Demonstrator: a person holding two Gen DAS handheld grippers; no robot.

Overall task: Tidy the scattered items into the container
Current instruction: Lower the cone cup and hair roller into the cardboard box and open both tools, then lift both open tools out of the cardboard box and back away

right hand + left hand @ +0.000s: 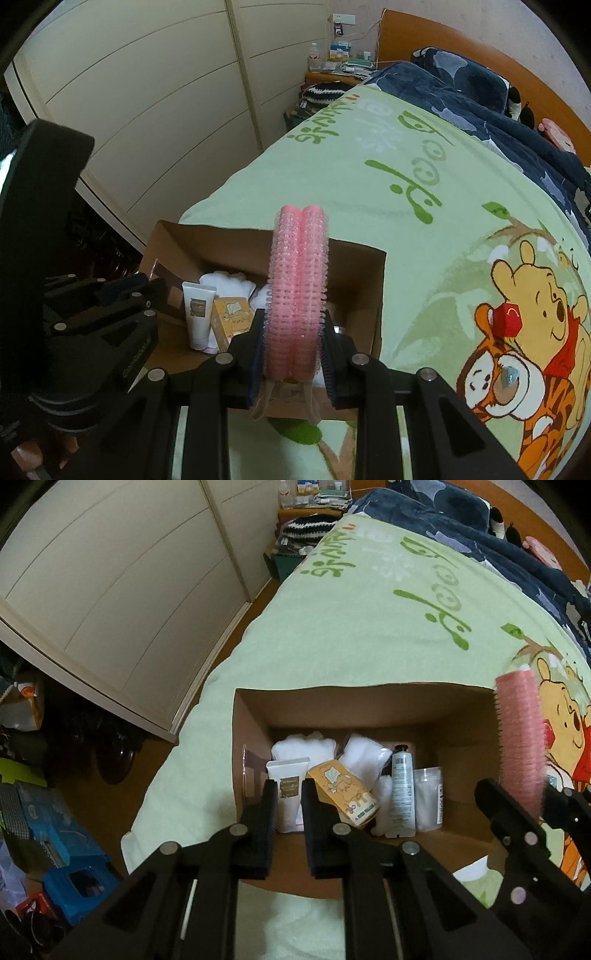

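Note:
An open cardboard box sits on the green cartoon blanket. Inside lie a white tube, a yellow printed carton, a slim grey tube, a clear pack of white pads and white cloths. My left gripper hovers over the box's near left side, shut, with nothing between its fingers. My right gripper is shut on a pair of pink bristly hair rollers, held upright above the box's near right edge.
A small red box lies on the blanket to the right of the box. White wardrobe doors stand left of the bed, with clutter on the floor. A dark blue quilt and a nightstand are at the far end.

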